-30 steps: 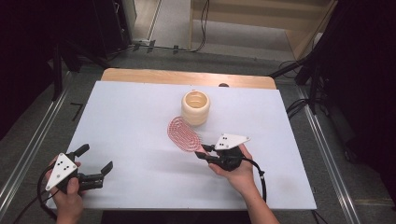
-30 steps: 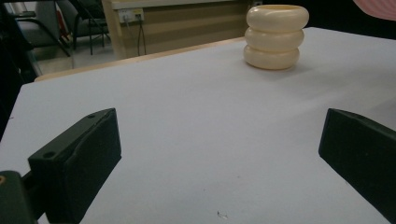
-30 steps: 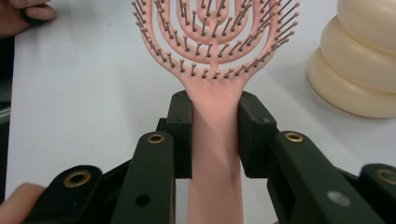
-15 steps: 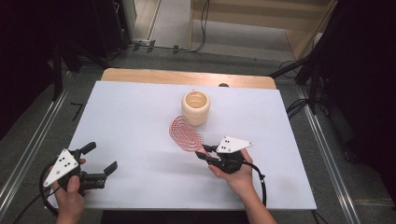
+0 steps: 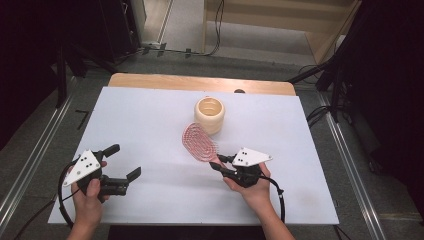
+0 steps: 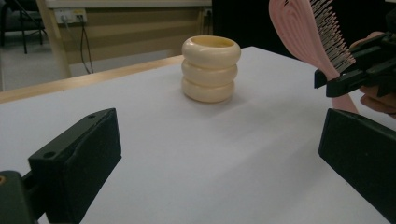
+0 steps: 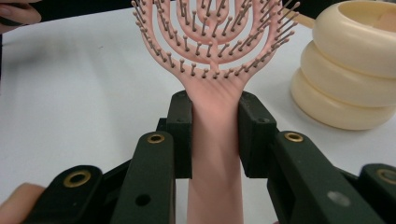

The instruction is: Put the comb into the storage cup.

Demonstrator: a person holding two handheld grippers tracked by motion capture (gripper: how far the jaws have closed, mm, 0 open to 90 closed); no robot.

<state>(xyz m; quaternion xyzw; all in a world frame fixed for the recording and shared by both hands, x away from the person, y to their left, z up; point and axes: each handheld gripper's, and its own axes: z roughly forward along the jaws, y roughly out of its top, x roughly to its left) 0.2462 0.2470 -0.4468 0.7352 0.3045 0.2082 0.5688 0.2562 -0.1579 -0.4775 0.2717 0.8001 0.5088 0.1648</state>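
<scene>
The right gripper is clamped on the neck of a pink hairbrush, both black jaws pressed flat against the handle just below where the head fans out, so the brush is carried off the white table with its open, looping head pointing toward the far side and a little left. From above, that gripper sits right of the middle on the near half of the table, and the brush head reaches up beside the cream holder, close to its near left side but, as far as I can tell, not touching it. The holder is a squat cup shaped like three stacked rings, open at the top, standing upright near the far middle of the table. Over at the near left corner the left gripper rests low in the person's hand with its jaws spread wide and nothing between them; looking along it, the holder stands ahead and the brush hangs in the air to the right. The brush looks like light, stiff plastic, its vented head a little springy and its bristles thin enough to bend, so the solid neck where it is held now seems the sensible place to grip; I'd guess a smooth handle could twist between flat pads. I can see no brand, label or writing on the brush, the holder or the table.
</scene>
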